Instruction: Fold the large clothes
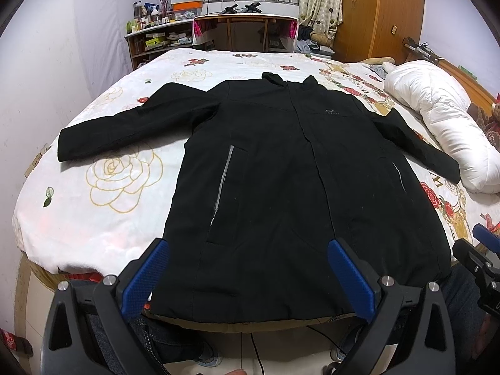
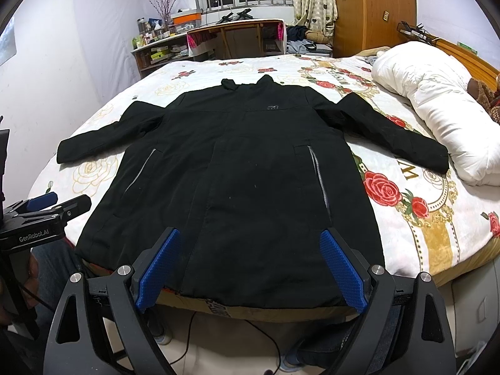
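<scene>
Black coat (image 1: 281,168) is flat on the bed (image 1: 103,168), front up, collar (image 1: 287,79) at the far end, hem at the near edge right in front of me. Both sleeves spread out: one sleeve (image 1: 125,128) angled to the left, the other sleeve (image 1: 415,147) to the right, its cuff just beside the white duvet (image 1: 443,125). Grey pocket zipper (image 1: 223,181) visible on the left panel, a second zipper (image 2: 318,175) on the right (clearest from the right wrist view).

I've got the left gripper (image 1: 250,276) over the hem, fingers spread wide, nothing between the blue pads (image 1: 147,278). Not touching the fabric as far as I can tell.

Right gripper (image 2: 251,268) same story: fingers wide apart, holding nothing, over the hem near the centre front. Its tip also shows at the right edge of the left view.

Flowered sheet under everything. Desk (image 2: 237,36) and wardrobe (image 2: 372,9) beyond the far end of the bed.
</scene>
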{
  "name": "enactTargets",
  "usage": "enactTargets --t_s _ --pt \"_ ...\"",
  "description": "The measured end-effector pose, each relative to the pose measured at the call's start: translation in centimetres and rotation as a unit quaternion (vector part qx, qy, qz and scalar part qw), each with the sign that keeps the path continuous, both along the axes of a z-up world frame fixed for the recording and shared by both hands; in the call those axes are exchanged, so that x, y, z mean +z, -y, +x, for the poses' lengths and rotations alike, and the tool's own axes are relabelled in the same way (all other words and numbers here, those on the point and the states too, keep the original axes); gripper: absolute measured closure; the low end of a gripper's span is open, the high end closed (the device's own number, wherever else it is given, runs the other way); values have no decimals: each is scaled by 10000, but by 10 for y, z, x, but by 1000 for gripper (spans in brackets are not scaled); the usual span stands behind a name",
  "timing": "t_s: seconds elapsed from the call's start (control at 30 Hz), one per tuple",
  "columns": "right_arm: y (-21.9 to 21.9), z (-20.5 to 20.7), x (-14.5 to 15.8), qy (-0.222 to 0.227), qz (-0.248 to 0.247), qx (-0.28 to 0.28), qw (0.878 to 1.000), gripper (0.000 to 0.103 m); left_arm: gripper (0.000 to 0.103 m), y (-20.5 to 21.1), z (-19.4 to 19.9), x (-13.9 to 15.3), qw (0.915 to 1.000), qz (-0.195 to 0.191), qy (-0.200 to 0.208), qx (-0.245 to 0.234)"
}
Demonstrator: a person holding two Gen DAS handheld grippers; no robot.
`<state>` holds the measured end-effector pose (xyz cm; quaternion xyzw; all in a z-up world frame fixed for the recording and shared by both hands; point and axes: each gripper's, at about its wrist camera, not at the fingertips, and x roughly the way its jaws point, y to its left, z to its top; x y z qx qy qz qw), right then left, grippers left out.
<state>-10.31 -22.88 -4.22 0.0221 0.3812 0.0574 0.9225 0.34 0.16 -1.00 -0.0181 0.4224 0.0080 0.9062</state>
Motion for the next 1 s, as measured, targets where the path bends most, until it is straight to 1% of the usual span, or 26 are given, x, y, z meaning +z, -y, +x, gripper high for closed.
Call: enactTargets --t_s 1.0 --pt "3 3 -4 -56 -17 -10 10000 12 0 -2 4 -4 9999 -18 -137 -27"
